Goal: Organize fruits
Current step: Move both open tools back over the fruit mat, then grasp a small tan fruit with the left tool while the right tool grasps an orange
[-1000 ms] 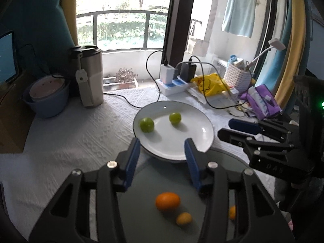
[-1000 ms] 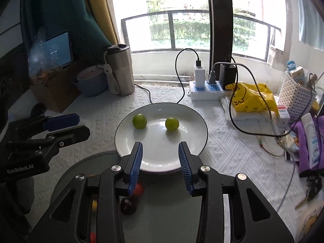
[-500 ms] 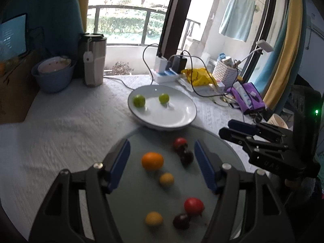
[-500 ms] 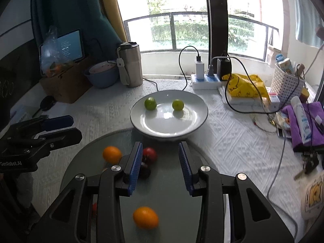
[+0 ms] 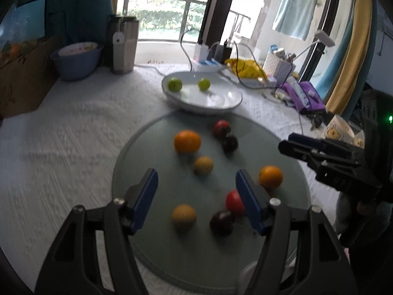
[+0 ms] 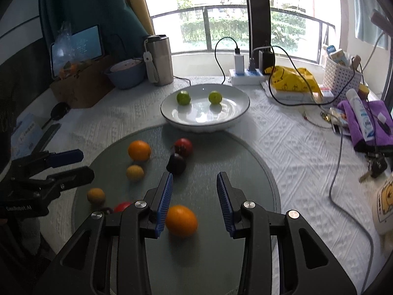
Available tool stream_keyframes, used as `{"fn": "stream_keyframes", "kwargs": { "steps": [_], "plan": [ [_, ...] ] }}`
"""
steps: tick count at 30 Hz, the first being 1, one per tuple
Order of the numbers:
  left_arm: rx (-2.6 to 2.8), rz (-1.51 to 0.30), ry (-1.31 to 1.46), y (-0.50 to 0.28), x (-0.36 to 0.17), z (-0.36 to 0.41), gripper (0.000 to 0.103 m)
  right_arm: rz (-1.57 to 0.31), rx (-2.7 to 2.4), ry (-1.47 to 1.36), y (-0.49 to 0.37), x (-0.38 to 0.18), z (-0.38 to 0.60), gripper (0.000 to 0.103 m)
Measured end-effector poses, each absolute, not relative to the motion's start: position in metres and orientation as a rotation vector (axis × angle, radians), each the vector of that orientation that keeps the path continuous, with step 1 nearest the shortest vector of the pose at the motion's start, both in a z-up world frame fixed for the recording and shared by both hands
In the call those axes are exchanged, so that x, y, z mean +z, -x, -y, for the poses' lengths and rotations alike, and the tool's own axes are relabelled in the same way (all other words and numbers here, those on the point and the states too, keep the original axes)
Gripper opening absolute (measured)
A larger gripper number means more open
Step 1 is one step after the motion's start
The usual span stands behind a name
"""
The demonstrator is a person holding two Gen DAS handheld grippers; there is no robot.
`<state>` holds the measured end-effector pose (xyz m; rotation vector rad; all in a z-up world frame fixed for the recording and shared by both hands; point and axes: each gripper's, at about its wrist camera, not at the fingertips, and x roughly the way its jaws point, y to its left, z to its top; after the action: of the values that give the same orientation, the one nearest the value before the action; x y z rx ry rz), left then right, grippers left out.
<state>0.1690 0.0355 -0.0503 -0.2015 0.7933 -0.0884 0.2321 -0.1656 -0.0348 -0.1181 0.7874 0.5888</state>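
On the bench (image 6: 282,147), draped in a white textured cloth, a round grey-green glass mat (image 6: 233,167) carries the loose fruit, and a white plate (image 6: 240,113) sits just past the mat's 12 o'clock edge. Two small green fruits (image 6: 183,97) lie apart on the plate's far half, both glossy and round.

In the right wrist view, a large orange (image 6: 139,150) lies at about 10 o'clock on the mat, with a smaller yellow fruit (image 6: 134,172) just below it and another yellow one (image 6: 96,196) nearer the mat's 8 o'clock rim. A red fruit (image 6: 183,146) and a dark, nearly black one (image 6: 176,164) touch each other near the mat's centre. A second orange (image 6: 181,220), oval and blurred, lies on the mat low in the frame, below the gap between the fingers of the right hand-held gripper (image 6: 194,177), closer to its left finger. Those jaws stand narrowly apart with nothing pressed between them.

The left hand-held gripper (image 5: 196,174) has just been opening and now stands moderately wide, empty, over the mat. A red fruit (image 5: 233,200) and a dark one (image 5: 221,222) sit by its right finger.
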Motion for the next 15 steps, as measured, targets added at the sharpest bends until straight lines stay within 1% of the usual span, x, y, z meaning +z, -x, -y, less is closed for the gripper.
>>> {"fn": "stream_keyframes", "kwargs": {
  "steps": [7, 10, 12, 15],
  "plan": [
    [-0.056, -0.840, 0.201, -0.158, -0.070, -0.037, 0.067, -0.814, 0.586, 0.107, -0.222, -0.048, 0.172, 0.039],
    [-0.039, -0.867, 0.197, -0.155, -0.080, -0.038, 0.067, -0.832, 0.591, 0.111, -0.219, -0.056, 0.172, 0.041],
    [-0.036, -0.876, 0.202, -0.153, -0.083, -0.038, 0.067, -0.842, 0.597, 0.112, -0.218, -0.060, 0.172, 0.051],
    [-0.029, -0.880, 0.210, -0.152, -0.083, -0.039, 0.067, -0.851, 0.607, 0.110, -0.217, -0.064, 0.169, 0.052]
  ]
}}
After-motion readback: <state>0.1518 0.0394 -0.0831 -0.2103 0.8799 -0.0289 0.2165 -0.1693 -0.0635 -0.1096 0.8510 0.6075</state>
